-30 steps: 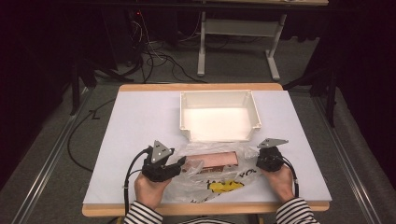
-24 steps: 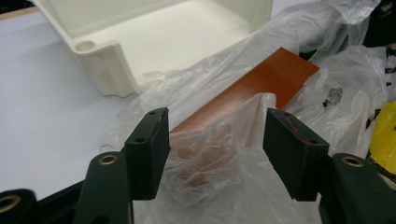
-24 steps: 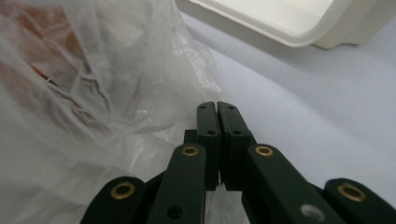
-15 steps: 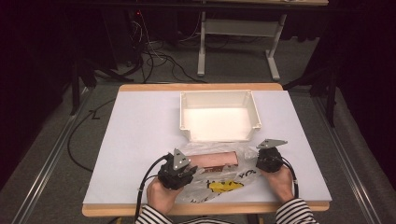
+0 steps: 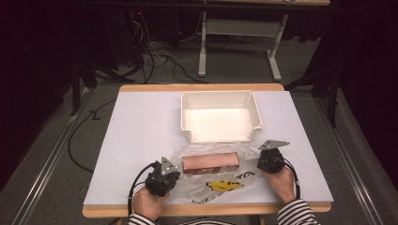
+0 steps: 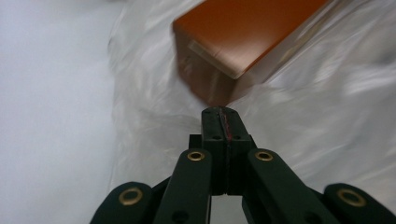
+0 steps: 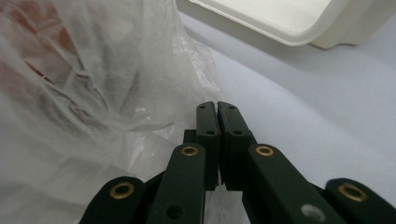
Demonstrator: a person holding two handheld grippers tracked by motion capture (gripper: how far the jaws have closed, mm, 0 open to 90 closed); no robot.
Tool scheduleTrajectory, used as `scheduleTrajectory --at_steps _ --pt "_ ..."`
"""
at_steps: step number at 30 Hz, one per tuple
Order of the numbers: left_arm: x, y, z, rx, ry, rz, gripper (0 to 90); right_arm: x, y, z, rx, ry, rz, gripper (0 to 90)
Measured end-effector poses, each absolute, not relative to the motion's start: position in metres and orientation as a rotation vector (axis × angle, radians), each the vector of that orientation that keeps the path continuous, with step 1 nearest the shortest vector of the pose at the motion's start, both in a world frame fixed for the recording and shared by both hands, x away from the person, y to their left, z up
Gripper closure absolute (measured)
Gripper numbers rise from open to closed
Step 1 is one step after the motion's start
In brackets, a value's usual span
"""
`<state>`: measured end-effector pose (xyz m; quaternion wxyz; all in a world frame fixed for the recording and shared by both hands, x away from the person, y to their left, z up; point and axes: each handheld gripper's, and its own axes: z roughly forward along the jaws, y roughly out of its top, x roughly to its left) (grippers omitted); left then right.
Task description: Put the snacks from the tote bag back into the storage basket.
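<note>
**A:** What do you have from above?

**B:** From the high view I see the plastic bag (image 5: 213, 176) lying on the near part of the table (image 5: 141, 136), just in front of the white tray (image 5: 220, 117). Inside it lies a brown box (image 5: 210, 162), long side running left to right, and nearer to me a yellow print on the film. My left gripper (image 5: 170, 174) sits at the bag's left edge, my right gripper (image 5: 263, 161) at its right edge.

**A:** And the jaws? I can't read them from up there.

**B:** Neither can I; the gripper views settle it. In the left gripper view the left gripper (image 6: 219, 111) has just been closing and its jaws now stand pressed together, with a thin red line in the seam. The tips lie against the bag (image 6: 154, 112), just short of the box's near corner (image 6: 229, 51). Whether film is pinched between them I can't tell; that picture is blurred.

**A:** The right one?

**B:** In its own view the right gripper (image 7: 217, 105) is closed too, only a hairline between the jaws, and the bag's edge (image 7: 93, 93) bunches up against the tips on their left. I'd say it has the film, but the pinch itself is hidden by the jaws.

**A:** How does the bag look close up?

**B:** Clear, thin and heavily creased. Through it the box shows as reddish smears in the right gripper view. The left gripper view gives it sharp edges, an orange-brown top and a pale strip along one corner. The tray's rim (image 7: 299, 28) shows at the far right there.
</note>
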<state>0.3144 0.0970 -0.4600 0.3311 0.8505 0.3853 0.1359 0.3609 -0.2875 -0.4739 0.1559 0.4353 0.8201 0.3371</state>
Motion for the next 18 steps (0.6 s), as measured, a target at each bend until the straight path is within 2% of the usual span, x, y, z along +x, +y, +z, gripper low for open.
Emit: scheduleTrajectory --at_steps 7,18 --pt "0.322 0.105 -0.476 2.123 1.03 0.383 89.2 0.355 -0.293 -0.465 1.271 2.294 0.99 80.3" --pt "0.328 0.104 -0.483 2.077 1.031 0.398 87.0 0.32 -0.325 -0.422 1.277 2.127 1.159 65.7"
